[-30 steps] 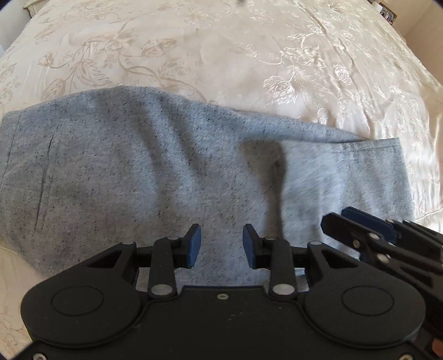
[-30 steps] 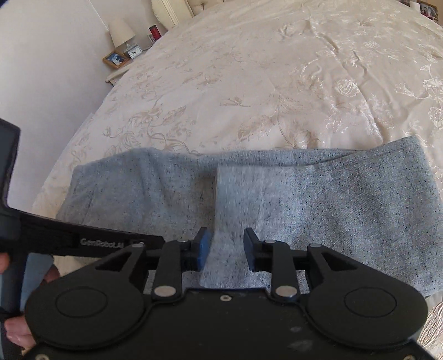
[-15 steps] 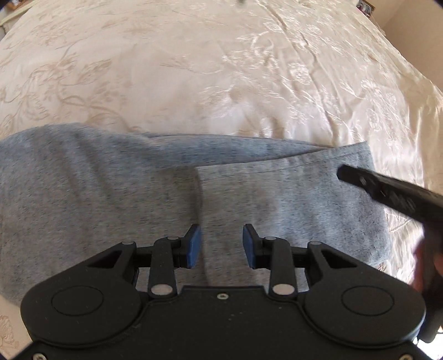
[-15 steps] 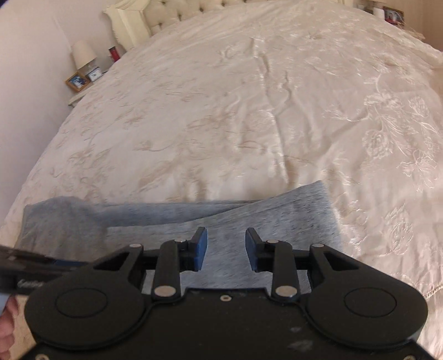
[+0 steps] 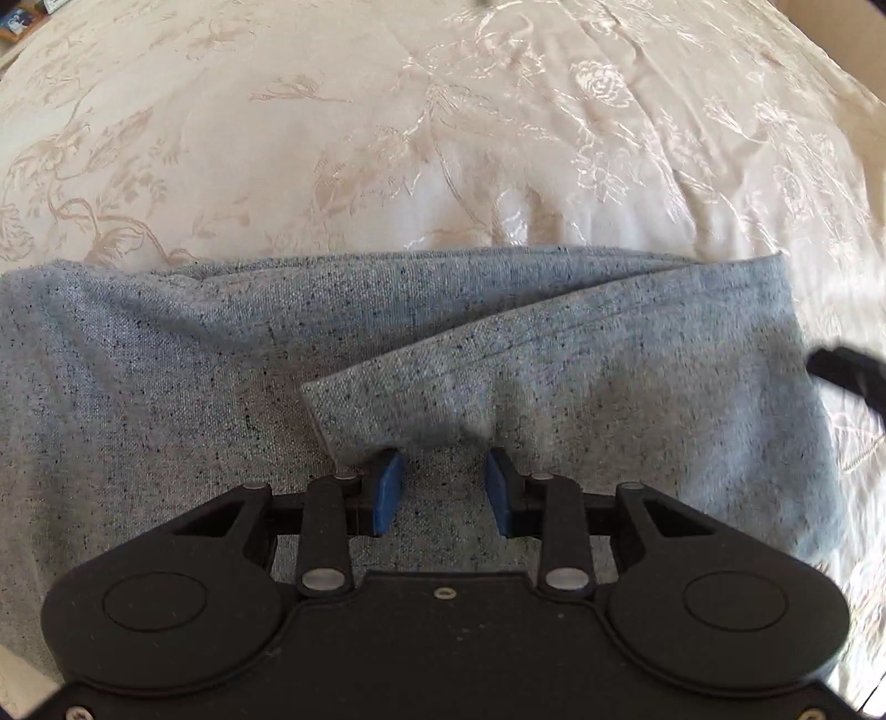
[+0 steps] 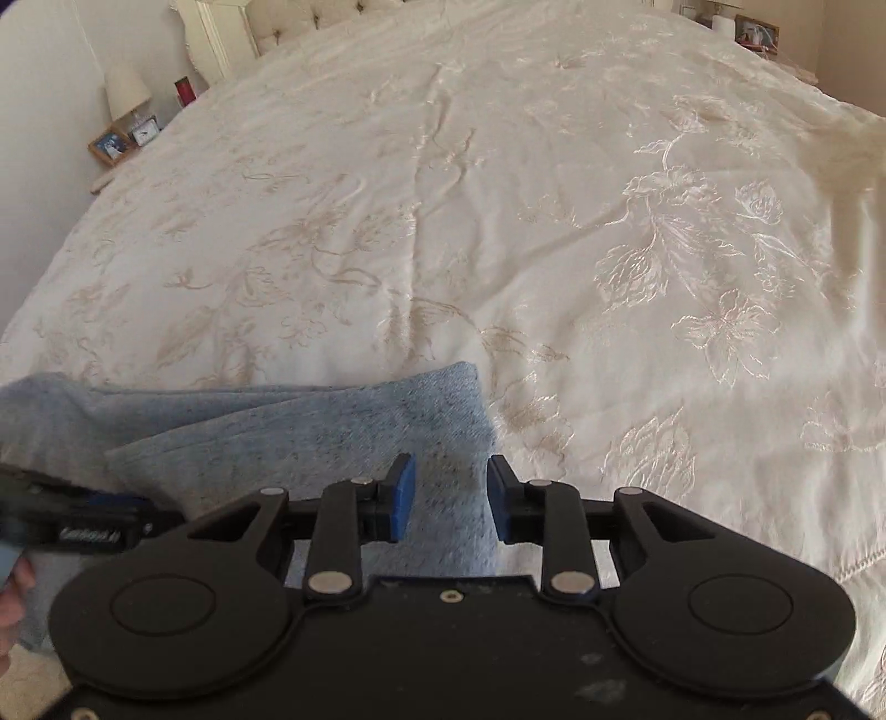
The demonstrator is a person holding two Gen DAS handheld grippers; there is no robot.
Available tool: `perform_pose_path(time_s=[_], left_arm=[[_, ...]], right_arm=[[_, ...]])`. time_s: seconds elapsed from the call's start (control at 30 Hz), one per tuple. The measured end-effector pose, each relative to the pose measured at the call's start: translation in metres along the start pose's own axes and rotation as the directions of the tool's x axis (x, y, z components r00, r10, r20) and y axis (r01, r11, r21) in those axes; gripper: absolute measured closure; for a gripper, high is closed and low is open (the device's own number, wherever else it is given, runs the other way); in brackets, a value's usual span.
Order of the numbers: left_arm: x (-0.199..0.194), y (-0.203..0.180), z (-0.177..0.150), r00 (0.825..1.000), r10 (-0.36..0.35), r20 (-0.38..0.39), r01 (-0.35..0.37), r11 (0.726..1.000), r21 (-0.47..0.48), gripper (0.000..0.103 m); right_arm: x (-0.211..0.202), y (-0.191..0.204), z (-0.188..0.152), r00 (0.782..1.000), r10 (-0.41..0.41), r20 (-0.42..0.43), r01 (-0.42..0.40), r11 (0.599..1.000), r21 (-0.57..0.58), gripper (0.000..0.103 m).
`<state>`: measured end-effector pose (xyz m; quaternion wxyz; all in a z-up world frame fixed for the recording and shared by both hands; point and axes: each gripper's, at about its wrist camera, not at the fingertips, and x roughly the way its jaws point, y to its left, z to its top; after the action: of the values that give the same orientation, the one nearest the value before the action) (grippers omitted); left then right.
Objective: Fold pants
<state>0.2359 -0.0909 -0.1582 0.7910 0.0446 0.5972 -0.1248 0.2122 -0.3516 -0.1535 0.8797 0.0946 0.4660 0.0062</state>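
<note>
The grey speckled pants [image 5: 166, 387] lie flat on the cream bedspread [image 5: 443, 138], with the leg end folded back over itself as a flap [image 5: 554, 376]. My left gripper [image 5: 443, 490] is open, low over the pants, its blue pads at the near edge of the flap. My right gripper [image 6: 448, 498] is open and sits over the right folded end of the pants [image 6: 354, 426]. The left gripper's body shows at the left edge of the right wrist view [image 6: 83, 526].
The embroidered cream bedspread [image 6: 554, 249] stretches far ahead. A nightstand with a lamp [image 6: 127, 88], a clock and a photo frame stands at the far left. A tufted headboard [image 6: 310, 16] is at the back. More framed items sit at the far right [image 6: 753, 30].
Both grippers have moved right along the pants and dropped lower. The flap's near edge now lies skewed and rumpled at my left gripper. The right view now shows only the pants' right end.
</note>
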Motion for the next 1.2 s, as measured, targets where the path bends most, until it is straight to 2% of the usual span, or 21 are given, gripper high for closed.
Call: perform_pose_path(time_s=[0.07, 0.17, 0.23, 0.33, 0.43, 0.57, 0.7, 0.93, 1.2], left_arm=[[-0.002, 0.001, 0.002, 1.000, 0.004, -0.003, -0.004, 1.000, -0.005, 0.061], [-0.008, 0.001, 0.001, 1.000, 0.017, 0.000, -0.017, 1.000, -0.004, 0.061], [-0.024, 0.000, -0.006, 0.999, 0.049, 0.022, -0.049, 0.999, -0.012, 0.061], [-0.050, 0.010, -0.018, 0.996, 0.071, 0.061, -0.068, 0.996, -0.050, 0.061], [-0.074, 0.025, -0.037, 0.993, 0.083, 0.079, -0.072, 0.989, -0.126, 0.061], [-0.099, 0.047, -0.069, 0.991, 0.111, 0.072, -0.091, 0.969, -0.229, 0.061], [-0.111, 0.066, -0.096, 0.983, 0.177, 0.042, -0.157, 0.943, -0.293, 0.061], [-0.119, 0.117, -0.139, 0.972, 0.234, -0.017, -0.222, 0.899, -0.377, 0.060], [-0.116, 0.192, -0.144, 0.973, 0.229, -0.017, -0.214, 0.878, -0.427, 0.060]], right_arm=[[-0.009, 0.001, -0.017, 1.000, 0.002, -0.026, -0.003, 0.999, -0.033, 0.074], [-0.002, -0.007, -0.048, 0.992, -0.025, -0.125, 0.017, 0.998, -0.064, 0.073], [-0.003, -0.019, -0.063, 0.989, -0.015, -0.148, 0.011, 1.000, -0.029, 0.073], [-0.022, -0.026, -0.067, 0.991, -0.009, -0.130, 0.012, 1.000, 0.019, 0.072], [-0.043, -0.035, -0.063, 0.996, -0.002, -0.087, 0.007, 0.998, 0.058, 0.072], [-0.068, -0.046, -0.062, 0.999, -0.014, -0.038, 0.017, 0.994, 0.104, 0.071], [-0.079, -0.051, -0.068, 0.998, -0.017, -0.060, 0.024, 0.994, 0.108, 0.071], [-0.084, -0.028, -0.084, 0.996, -0.014, -0.089, 0.021, 0.996, 0.087, 0.071], [-0.089, 0.030, -0.090, 0.995, -0.017, -0.098, 0.027, 0.995, 0.097, 0.071]])
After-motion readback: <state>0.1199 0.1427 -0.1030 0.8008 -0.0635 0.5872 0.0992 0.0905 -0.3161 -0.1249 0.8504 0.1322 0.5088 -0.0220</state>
